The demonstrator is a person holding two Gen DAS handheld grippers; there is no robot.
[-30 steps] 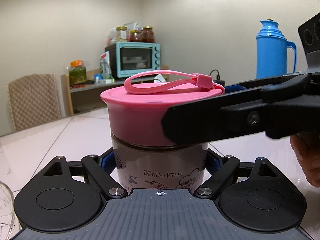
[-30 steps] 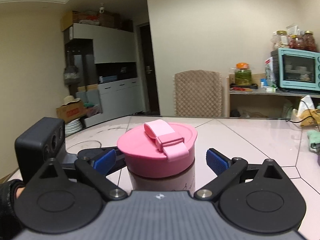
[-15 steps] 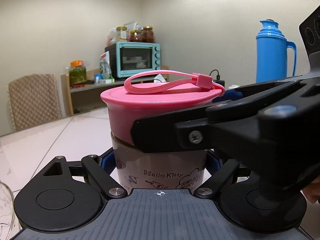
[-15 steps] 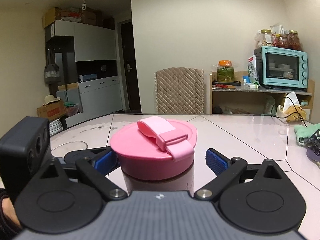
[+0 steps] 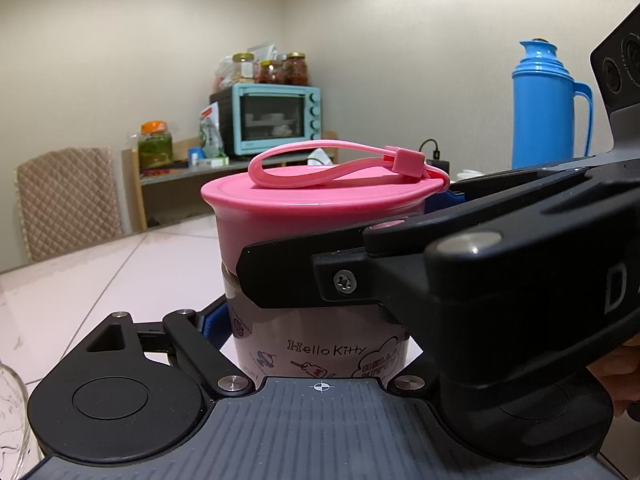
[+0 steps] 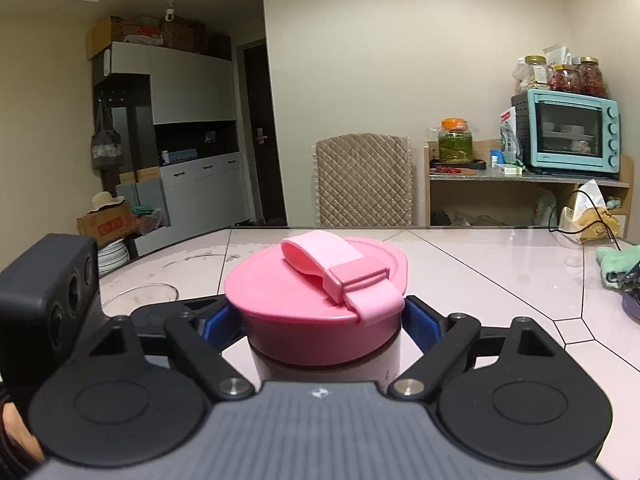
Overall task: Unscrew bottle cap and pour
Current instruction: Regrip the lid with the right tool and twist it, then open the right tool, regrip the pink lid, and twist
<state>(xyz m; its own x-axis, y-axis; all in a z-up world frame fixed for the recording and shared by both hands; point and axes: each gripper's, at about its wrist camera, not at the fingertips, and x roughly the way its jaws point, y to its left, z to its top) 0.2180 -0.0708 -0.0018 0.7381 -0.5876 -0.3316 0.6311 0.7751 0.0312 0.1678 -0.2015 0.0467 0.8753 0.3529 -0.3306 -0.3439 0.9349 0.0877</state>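
Bottle (image 5: 320, 344) stands upright on the tabletop (image 6: 500, 264), its printed body clamped between the blue pads (image 5: 212, 326) of the left tool (image 5: 316, 332). Only the left-hand pad shows clearly in the left wrist view; the other is hidden behind the right tool's black finger. Pink cap (image 6: 316, 304) sits on the bottle's top, with a pink strap loop (image 6: 340, 268) lying across it. Right tool (image 6: 322, 322) is closed on the cap: its blue pads (image 6: 420, 326) press against the cap's rim on both sides. In the left wrist view the right tool crosses from the right edge, one finger lying over the lower part of the cap and the bottle's shoulder. Glass vessel rim (image 6: 140, 294) rests on the tabletop to the left of the bottle, just behind the left tool's body. Green cloth (image 6: 614, 266) lies on the tabletop at the far right. Blue thermos jug (image 5: 548, 108) stands beyond the bottle. Further back, a quilted chair (image 6: 362, 180) stands at the tabletop's far edge, and a teal toaster oven (image 6: 568, 136) sits on a wooden shelf (image 6: 520, 180) against the wall, with jars (image 6: 576, 74) on top of it
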